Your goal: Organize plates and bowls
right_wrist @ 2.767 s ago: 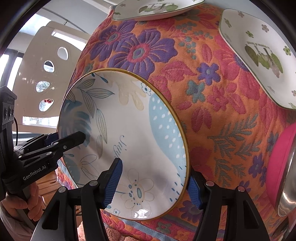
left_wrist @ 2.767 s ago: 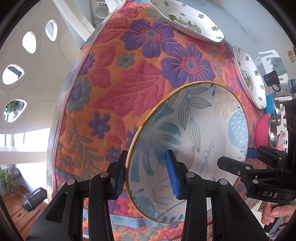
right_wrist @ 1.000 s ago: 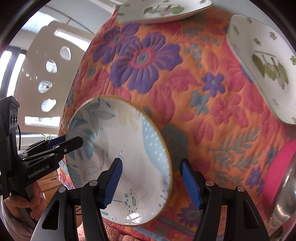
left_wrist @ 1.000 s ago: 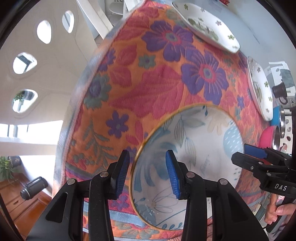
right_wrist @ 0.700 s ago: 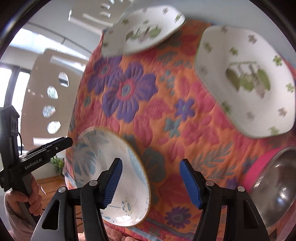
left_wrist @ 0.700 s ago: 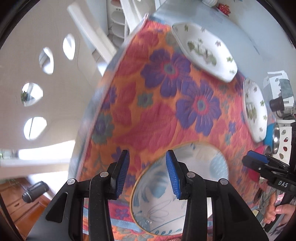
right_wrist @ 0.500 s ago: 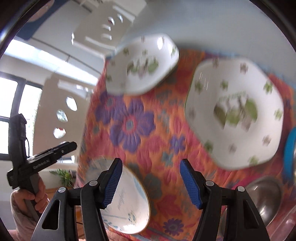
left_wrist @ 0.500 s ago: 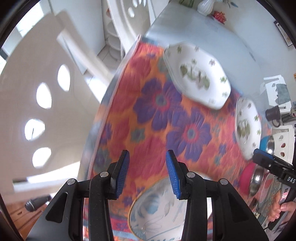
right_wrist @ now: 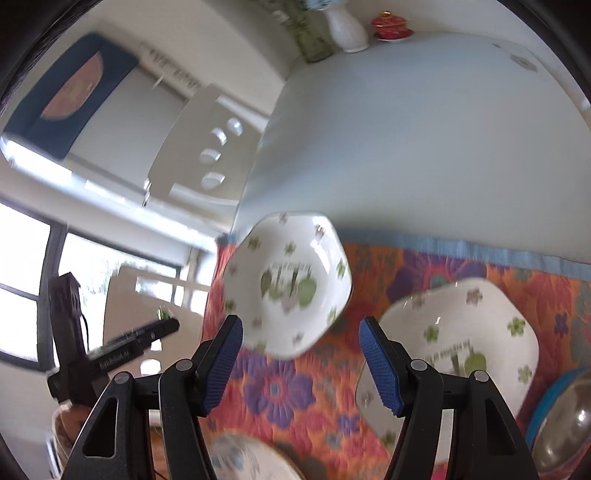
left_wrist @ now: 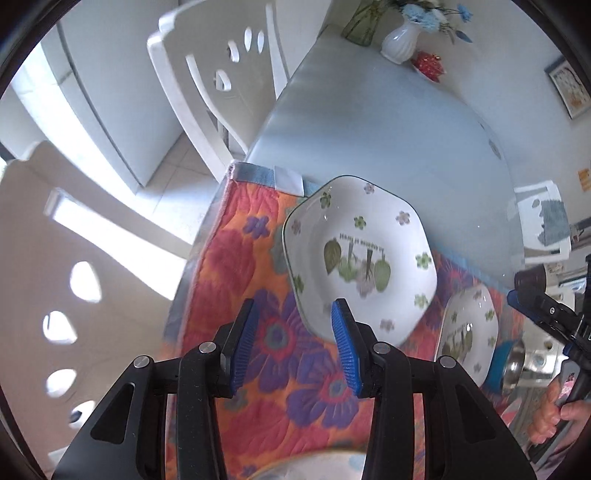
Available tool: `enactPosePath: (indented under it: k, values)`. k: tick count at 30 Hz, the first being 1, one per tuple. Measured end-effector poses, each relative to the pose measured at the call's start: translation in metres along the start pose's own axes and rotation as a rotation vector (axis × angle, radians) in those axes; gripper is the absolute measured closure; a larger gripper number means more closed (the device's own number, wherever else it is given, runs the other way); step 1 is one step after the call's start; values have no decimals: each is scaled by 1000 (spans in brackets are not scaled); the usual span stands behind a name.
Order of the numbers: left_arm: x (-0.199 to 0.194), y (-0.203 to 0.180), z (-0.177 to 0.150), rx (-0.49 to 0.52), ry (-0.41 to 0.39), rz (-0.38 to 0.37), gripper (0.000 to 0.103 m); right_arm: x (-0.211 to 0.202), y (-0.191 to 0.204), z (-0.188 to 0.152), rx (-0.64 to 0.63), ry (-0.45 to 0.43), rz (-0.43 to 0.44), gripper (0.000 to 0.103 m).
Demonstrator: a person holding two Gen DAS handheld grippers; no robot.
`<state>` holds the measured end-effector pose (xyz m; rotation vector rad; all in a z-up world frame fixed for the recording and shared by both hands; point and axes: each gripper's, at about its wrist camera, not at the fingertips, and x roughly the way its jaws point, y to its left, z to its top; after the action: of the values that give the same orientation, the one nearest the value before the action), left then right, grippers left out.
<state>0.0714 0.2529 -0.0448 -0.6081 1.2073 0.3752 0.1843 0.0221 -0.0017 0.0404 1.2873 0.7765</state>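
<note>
A white hexagonal plate with green flowers (left_wrist: 360,254) (right_wrist: 288,280) lies on the floral cloth (left_wrist: 236,266), at its far corner. My left gripper (left_wrist: 293,347) hovers above the cloth just short of that plate's near rim; its jaws are opening and nothing is between them. My right gripper (right_wrist: 301,363) stands open and empty over the same plate's near edge. A second hexagonal plate (left_wrist: 467,332) (right_wrist: 461,343) lies to the right. The round leaf-patterned plate (right_wrist: 251,461) (left_wrist: 321,465) shows only at the bottom edge of both views.
A steel bowl in a blue one (right_wrist: 565,424) sits at the cloth's right. Beyond the cloth, the pale blue table (left_wrist: 388,122) carries a white vase (left_wrist: 400,46) and a red dish (right_wrist: 389,26) at its far end. White chairs (left_wrist: 218,81) stand on the left.
Both grippers have lifted and moved away from the round leaf plate toward the far hexagonal plates. The leaf plate has slid to the bottom edge of both views.
</note>
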Motion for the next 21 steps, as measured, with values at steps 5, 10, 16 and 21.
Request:
enactPosePath:
  k: [5, 10, 16, 21]
  values:
    - [40, 4, 13, -43, 57, -14, 62, 40, -16, 16, 50, 26, -21, 39]
    - [74, 3, 18, -49, 101, -24, 62, 82, -24, 18, 68, 75, -46, 39]
    - [99, 0, 24, -59, 109, -50, 62, 113, -23, 22, 3, 106, -82, 39]
    - [106, -6, 35, -28, 90, -59, 62, 130, -21, 25, -46, 117, -99, 39]
